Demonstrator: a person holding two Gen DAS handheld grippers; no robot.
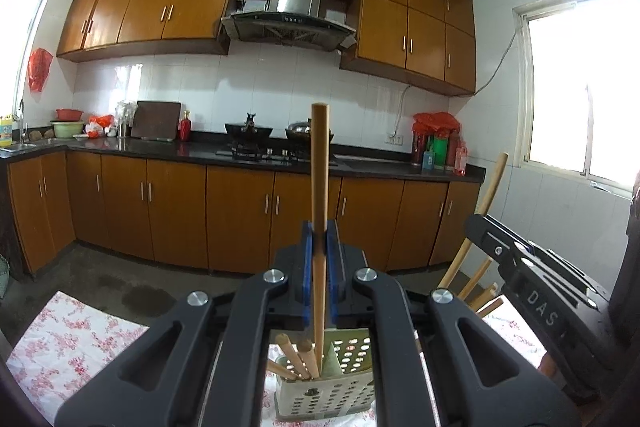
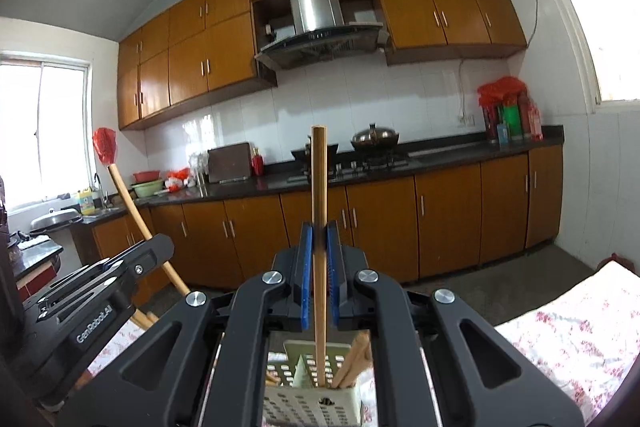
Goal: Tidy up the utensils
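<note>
Above the pale perforated plastic utensil basket [image 1: 326, 387], the left gripper [image 1: 320, 239] pinches a long, round wooden stick [image 1: 319, 187] upright, fingers nearly closed on it. The right gripper [image 2: 320, 239] likewise clamps a flatter wooden stick [image 2: 319, 195] over that basket. Both sticks look light, stiff and smooth; a mid-shaft hold suits them. Leaning wooden handles [image 1: 298, 355] already crowd the basket's compartments on the floral-clothed surface [image 1: 72, 347].
</note>
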